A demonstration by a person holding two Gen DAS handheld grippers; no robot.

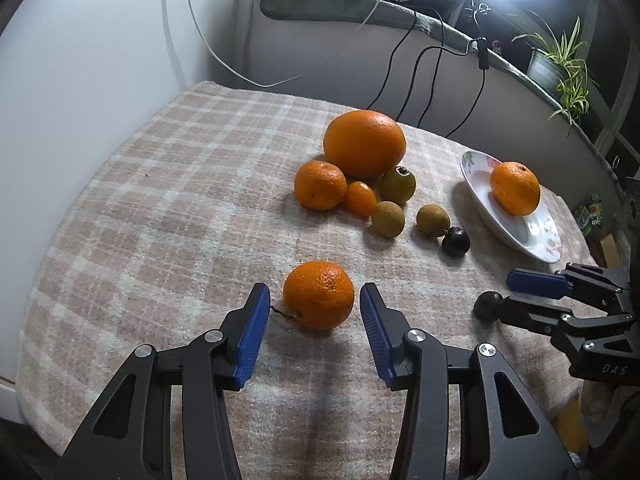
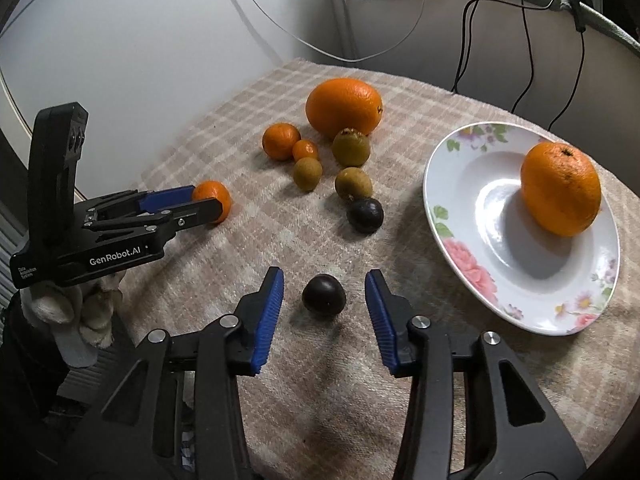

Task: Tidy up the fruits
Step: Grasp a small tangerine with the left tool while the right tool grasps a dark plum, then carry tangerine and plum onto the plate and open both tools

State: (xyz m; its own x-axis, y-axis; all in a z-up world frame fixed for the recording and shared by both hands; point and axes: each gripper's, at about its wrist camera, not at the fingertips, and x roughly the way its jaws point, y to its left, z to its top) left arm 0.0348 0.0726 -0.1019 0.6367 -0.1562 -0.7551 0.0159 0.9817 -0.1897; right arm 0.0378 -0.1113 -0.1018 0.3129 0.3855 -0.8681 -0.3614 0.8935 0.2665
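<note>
- Left gripper (image 1: 314, 312) sits low over the plaid cloth (image 1: 160, 208), jaws apart around a mandarin (image 1: 319, 295); gaps show on both sides, the pads not touching it.
- Right gripper (image 2: 324, 300) likewise brackets a dark fruit (image 2: 324, 294), its blue pads clear of it on each side, nothing gripped.
- Writing: "GenRobot.AI" on the left gripper's body in the right wrist view; "DAS" on the right gripper's body in the left wrist view.
- A white-gloved hand (image 2: 72, 312) holds the left gripper.
- Farther back, the cluster: one big orange (image 1: 364, 143), one mandarin, one tiny orange fruit (image 1: 360, 199), three green-brown fruits (image 1: 388, 219), one more dark fruit (image 1: 455, 241).
- Count: two dark fruits, three green-brown ones.
- To the right, a floral plate (image 2: 472, 264) holding one orange (image 2: 560, 189), well apart from both grippers.
- Behind: cables, one potted plant (image 1: 560, 64).
</note>
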